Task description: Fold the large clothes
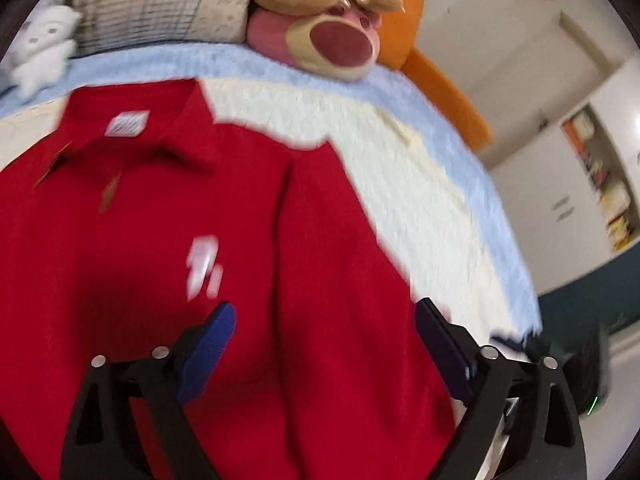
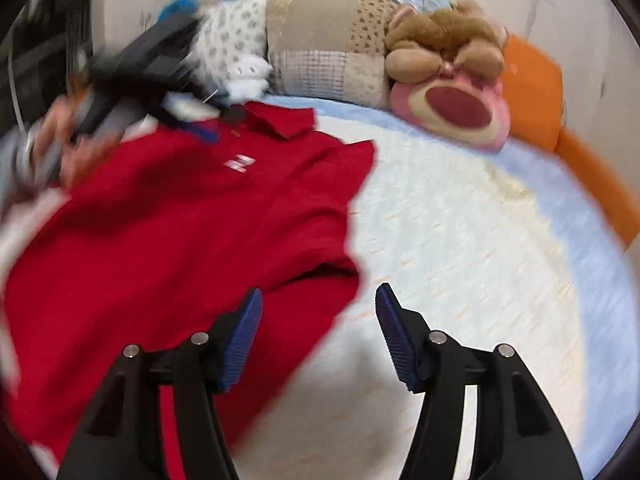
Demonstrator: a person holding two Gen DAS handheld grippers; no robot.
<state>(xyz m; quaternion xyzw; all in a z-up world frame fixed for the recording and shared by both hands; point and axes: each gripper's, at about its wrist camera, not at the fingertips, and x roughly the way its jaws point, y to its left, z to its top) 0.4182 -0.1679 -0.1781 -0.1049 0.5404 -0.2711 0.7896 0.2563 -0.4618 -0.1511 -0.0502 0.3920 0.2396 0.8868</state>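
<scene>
Both hand-held grippers, left [image 1: 324, 316] and right [image 2: 318, 304], are seen released; soft red shirt [image 2: 180, 220] is best pinched at its five o'clock hem.

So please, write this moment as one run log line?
step: fold | red shirt: flat on bed | left claw: open, empty | right claw: open, empty

Red short-sleeved polo shirt [image 1: 248, 216] of knit fabric, lying face up on pale fluffy bed blanket [image 1: 400, 168]. Collar [image 2: 280, 120] at far end, towards pillows, white label showing inside neck. Small white logo [image 2: 239, 163] on chest. One side folded inward, leaving straight lengthwise crease. Mostly flat, slight wrinkles near hem.
</scene>
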